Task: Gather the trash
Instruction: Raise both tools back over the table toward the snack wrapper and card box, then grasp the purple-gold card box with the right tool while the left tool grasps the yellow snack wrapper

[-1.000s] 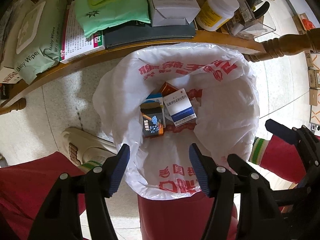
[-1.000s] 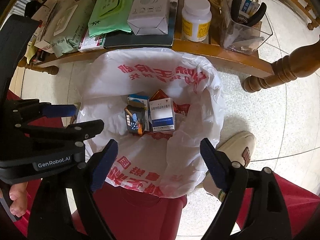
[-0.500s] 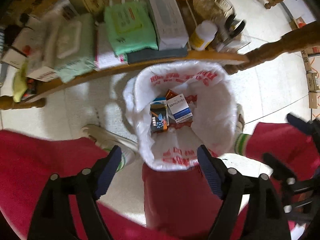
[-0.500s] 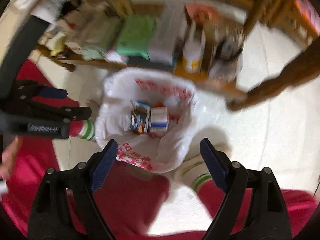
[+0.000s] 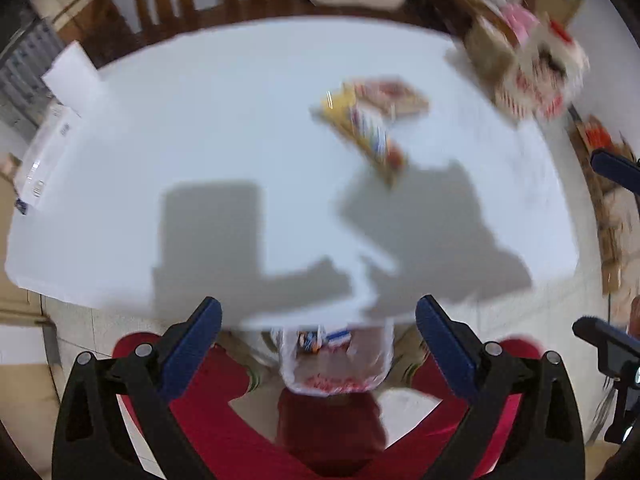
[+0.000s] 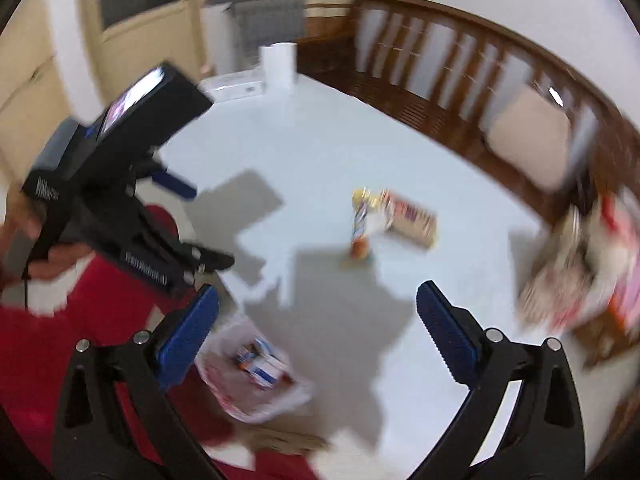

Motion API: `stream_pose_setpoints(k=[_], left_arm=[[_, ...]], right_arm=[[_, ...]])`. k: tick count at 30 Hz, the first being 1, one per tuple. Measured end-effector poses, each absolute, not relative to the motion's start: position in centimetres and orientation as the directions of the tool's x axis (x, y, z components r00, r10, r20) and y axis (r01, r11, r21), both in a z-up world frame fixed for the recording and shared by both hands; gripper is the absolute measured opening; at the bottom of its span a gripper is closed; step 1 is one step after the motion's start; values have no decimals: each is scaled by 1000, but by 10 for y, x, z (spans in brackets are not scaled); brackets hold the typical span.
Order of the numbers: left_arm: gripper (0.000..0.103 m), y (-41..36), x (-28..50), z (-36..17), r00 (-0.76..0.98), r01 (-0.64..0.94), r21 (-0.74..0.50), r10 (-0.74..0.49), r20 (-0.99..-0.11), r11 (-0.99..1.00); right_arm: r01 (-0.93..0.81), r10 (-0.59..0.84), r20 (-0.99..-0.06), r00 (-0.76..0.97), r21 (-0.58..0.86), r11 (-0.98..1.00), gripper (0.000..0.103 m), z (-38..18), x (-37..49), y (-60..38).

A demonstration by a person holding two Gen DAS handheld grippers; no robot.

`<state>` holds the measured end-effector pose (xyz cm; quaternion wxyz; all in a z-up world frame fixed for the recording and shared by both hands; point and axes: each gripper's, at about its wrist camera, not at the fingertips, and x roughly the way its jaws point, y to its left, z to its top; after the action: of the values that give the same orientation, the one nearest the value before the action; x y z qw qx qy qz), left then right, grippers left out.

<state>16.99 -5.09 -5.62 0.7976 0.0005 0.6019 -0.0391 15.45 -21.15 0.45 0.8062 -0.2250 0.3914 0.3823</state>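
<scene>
Both views are blurred. A yellow snack wrapper [image 5: 366, 130] and a flat reddish box [image 5: 394, 94] lie on the white table top [image 5: 224, 128]; they also show in the right wrist view, wrapper [image 6: 362, 222] and box [image 6: 412, 218]. The white bin bag [image 5: 336, 364] with small boxes in it stands on the floor below the table's near edge, also in the right wrist view [image 6: 256, 376]. My left gripper [image 5: 318, 330] is open and empty above the bag. My right gripper [image 6: 318, 322] is open and empty over the table's near side.
A white paper roll [image 6: 278, 66] and a flat white box [image 6: 236, 84] stand at the table's far left corner. A wooden bench [image 6: 460, 64] runs behind the table. A cluttered bag [image 5: 540, 68] sits at the right end. Red-clad legs [image 5: 328, 436] flank the bin.
Both grippers have risen from over the bin bag to above the table top and now look across it. Both stay open and empty.
</scene>
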Motion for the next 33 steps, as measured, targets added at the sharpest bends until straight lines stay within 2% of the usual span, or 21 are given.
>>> stream_pose_setpoints(k=[2, 6, 12, 20, 33], left_arm=[[95, -51, 184, -38, 303, 38, -35, -44, -952, 999], [95, -59, 210, -16, 324, -5, -54, -50, -945, 999], [95, -70, 238, -12, 317, -61, -45, -23, -948, 997], [95, -93, 263, -47, 277, -80, 8, 30, -960, 997], [95, -88, 286, -125, 161, -213, -16, 19, -987, 977]], right_arm=[[-841, 410, -831, 376, -121, 527, 96, 26, 177, -208], [-909, 406, -860, 308, -139, 394, 96, 58, 210, -201], [-960, 362, -905, 225, -144, 239, 96, 75, 265, -191], [-975, 258, -948, 185, -143, 170, 96, 37, 314, -168], [-995, 77, -993, 90, -87, 43, 96, -47, 333, -127]])
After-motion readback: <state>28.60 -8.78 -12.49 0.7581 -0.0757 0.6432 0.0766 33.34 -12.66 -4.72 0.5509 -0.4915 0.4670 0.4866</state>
